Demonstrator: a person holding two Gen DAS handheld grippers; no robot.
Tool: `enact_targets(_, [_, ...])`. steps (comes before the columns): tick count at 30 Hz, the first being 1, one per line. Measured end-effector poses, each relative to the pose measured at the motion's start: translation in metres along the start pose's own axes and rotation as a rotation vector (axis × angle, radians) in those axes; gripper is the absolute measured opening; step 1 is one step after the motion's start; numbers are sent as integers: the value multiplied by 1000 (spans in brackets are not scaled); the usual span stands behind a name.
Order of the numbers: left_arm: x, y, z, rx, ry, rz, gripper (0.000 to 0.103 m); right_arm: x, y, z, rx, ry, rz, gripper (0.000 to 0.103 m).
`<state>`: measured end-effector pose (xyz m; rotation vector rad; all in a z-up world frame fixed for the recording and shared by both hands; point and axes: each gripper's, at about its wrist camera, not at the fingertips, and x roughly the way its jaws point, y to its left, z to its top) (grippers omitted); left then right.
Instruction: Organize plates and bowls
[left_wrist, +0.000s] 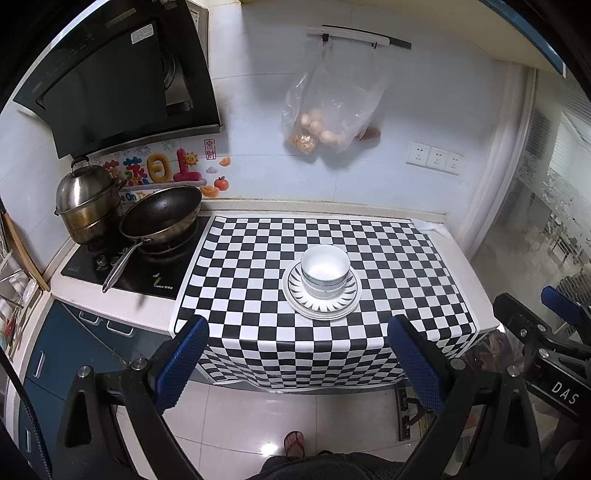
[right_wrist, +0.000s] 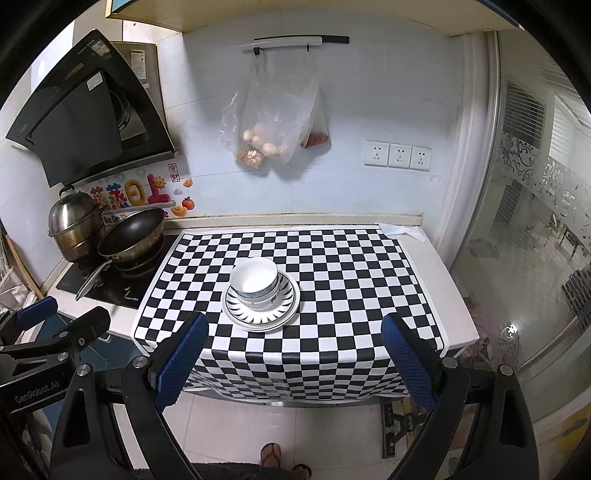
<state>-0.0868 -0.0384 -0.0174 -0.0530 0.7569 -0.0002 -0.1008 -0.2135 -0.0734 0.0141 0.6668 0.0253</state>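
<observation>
Bowls (left_wrist: 325, 271) stacked on plates (left_wrist: 320, 308)

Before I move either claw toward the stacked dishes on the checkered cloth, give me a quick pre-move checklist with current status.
1. Left claw open and empty: ok.
2. Right claw open and empty: ok.
3. White stacked bowls sitting upright on the patterned round plates: ok.
4. Stack well inside the black-and-white checkered cloth: ok.
5. Black frying pan apart from the stack: ok.
6. Exact bowl count: cannot tell.
</observation>
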Motion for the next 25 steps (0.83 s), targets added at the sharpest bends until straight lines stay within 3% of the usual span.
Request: enact_targets(25, [1,8,5,33,4,-20,99,-9,-6,-8,11,3,-14,97])
